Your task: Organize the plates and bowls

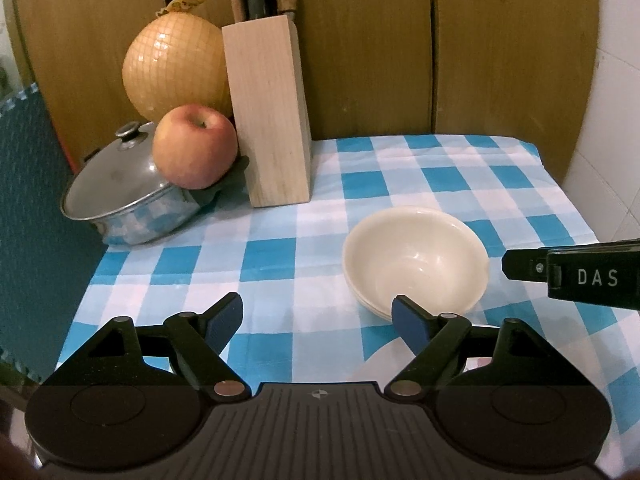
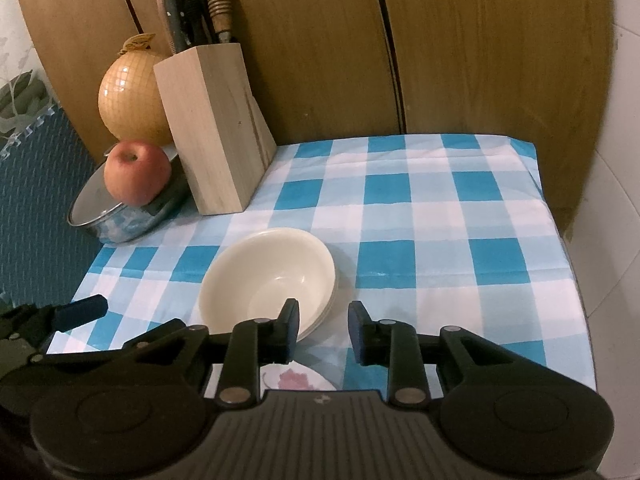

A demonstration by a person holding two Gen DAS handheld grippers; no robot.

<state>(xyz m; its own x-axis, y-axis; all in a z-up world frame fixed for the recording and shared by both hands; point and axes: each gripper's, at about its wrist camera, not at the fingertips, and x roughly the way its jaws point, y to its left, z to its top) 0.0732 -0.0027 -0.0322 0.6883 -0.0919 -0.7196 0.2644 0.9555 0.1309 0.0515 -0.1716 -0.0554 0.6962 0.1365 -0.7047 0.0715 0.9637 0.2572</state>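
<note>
A stack of cream bowls [image 1: 416, 260] sits on the blue-and-white checked cloth; it also shows in the right wrist view [image 2: 268, 276]. My left gripper [image 1: 318, 322] is open and empty, just in front of and left of the stack, its right fingertip over the near rim. My right gripper [image 2: 323, 326] is open and empty, just in front of the stack's right edge; its side shows in the left wrist view [image 1: 576, 278]. A white plate with a pink flower [image 2: 298, 378] lies under the right gripper, mostly hidden.
A wooden knife block [image 1: 268, 116] with knives stands at the back left. Beside it are a lidded steel pot [image 1: 128, 196], an apple [image 1: 196, 146] on its lid and a netted pomelo [image 1: 172, 68]. Wooden boards line the back. The cloth's right edge [image 2: 560, 240] meets a white wall.
</note>
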